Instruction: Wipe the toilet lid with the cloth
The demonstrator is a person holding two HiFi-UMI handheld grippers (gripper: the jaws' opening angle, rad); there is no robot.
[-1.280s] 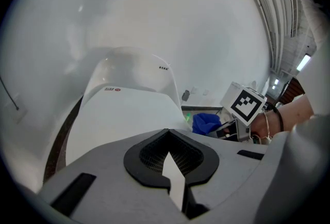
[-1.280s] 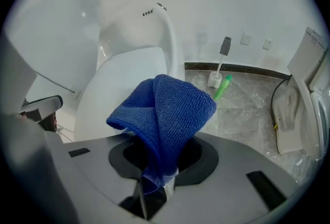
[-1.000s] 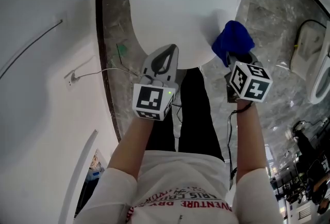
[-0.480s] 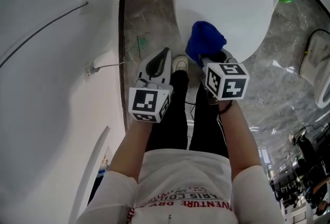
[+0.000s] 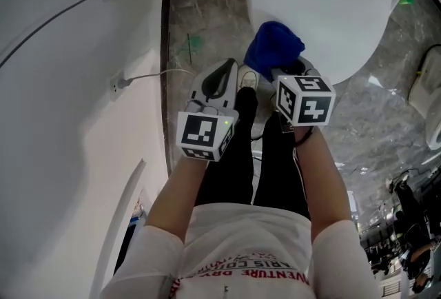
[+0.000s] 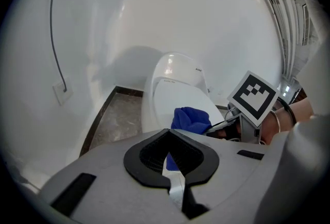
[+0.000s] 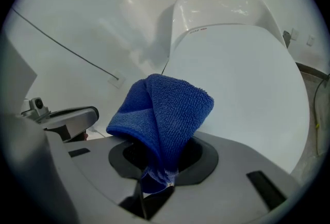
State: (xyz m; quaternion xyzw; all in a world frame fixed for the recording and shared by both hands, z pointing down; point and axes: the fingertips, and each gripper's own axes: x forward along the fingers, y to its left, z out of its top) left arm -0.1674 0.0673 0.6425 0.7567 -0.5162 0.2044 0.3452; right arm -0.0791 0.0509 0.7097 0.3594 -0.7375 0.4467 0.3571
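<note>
The white toilet lid lies shut at the upper right of the head view. My right gripper is shut on a bunched blue cloth, which hangs over the lid's near left rim. Whether the cloth touches the lid I cannot tell. In the right gripper view the cloth stands up out of the jaws, with the lid behind it. My left gripper is shut on nothing and hovers over the floor just left of the cloth. From the left gripper view I see the left gripper, the cloth and the toilet.
A white wall with a thin cable and a socket runs along the left. Grey marble floor lies between wall and toilet. The person's black-clad legs and a shoe are below the grippers. Another white fixture stands at the right edge.
My right gripper has carried the cloth from the lid's front right rim across to its front left rim. The left gripper has stayed close beside it, still shut.
</note>
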